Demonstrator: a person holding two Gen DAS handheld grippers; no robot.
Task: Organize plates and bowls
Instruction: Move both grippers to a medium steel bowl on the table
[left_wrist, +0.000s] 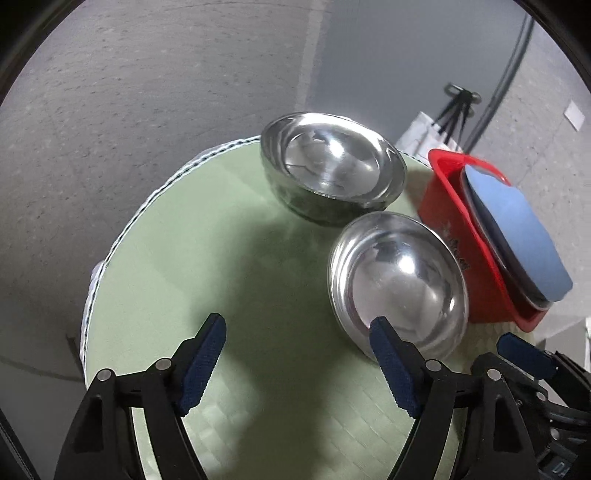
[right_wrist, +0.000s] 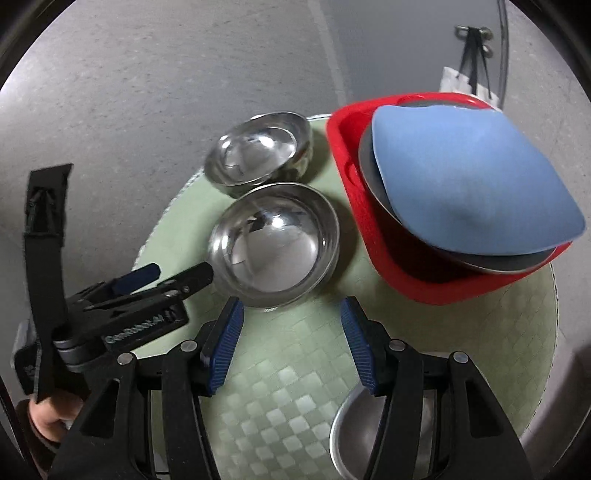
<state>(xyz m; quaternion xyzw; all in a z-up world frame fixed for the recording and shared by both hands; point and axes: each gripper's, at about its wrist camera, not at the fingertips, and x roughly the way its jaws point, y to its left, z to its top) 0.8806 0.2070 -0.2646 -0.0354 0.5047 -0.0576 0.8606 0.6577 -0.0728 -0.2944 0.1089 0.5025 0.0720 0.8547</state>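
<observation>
Steel bowls, plates and one tray, on a round bench with a green checked mat.

- Far stack of steel bowls: nested, upright, at the far edge of the bench, just beside the single bowl.
- Single steel bowl: upright and empty, near the middle of the bench, to the left of the red tray and just beside it.
- Red tray: on the right side of the bench. It carries a dark plate with a blue plate lying on top, overhanging the tray's rim.
- Third steel vessel: only a rim shows at the near edge, under the right gripper; bowl or plate, cannot tell.
- Left gripper: fingers spread wide, holding nothing. The right-hand finger overlaps the near rim of the single bowl; contact cannot be told.
- Right gripper: fingers spread wide, empty, above the mat on the near side of the single bowl, not touching it.
- Tripod and white bag: on the floor beyond the bench.
</observation>
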